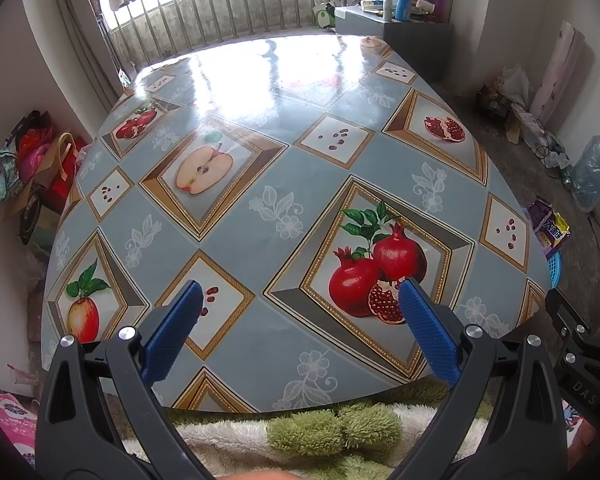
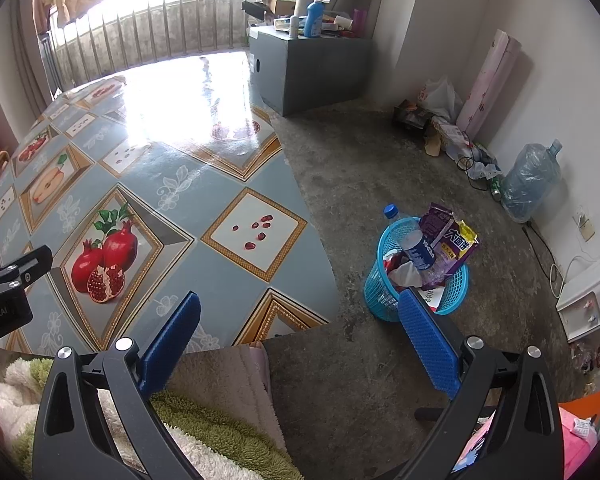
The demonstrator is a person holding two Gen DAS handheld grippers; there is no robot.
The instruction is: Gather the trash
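A blue mesh basket (image 2: 380,288) stands on the concrete floor right of the table. It holds a plastic bottle (image 2: 414,246), a purple and yellow snack bag (image 2: 452,240) and crumpled wrappers. The same bag (image 1: 548,224) and the basket's rim (image 1: 555,268) peek past the table edge in the left wrist view. My left gripper (image 1: 302,288) hangs open over the fruit-patterned tablecloth (image 1: 260,184), nothing between its blue pads. My right gripper (image 2: 300,300) is open too, over the table's near right corner, left of the basket. The tablecloth (image 2: 148,184) shows no loose trash.
A grey cabinet (image 2: 308,68) with bottles on top stands beyond the table. Bags, a box and cables lie along the right wall beside a large water jug (image 2: 532,176). A white appliance (image 2: 588,300) sits at far right. A green and white fluffy garment (image 1: 324,432) lies below the grippers.
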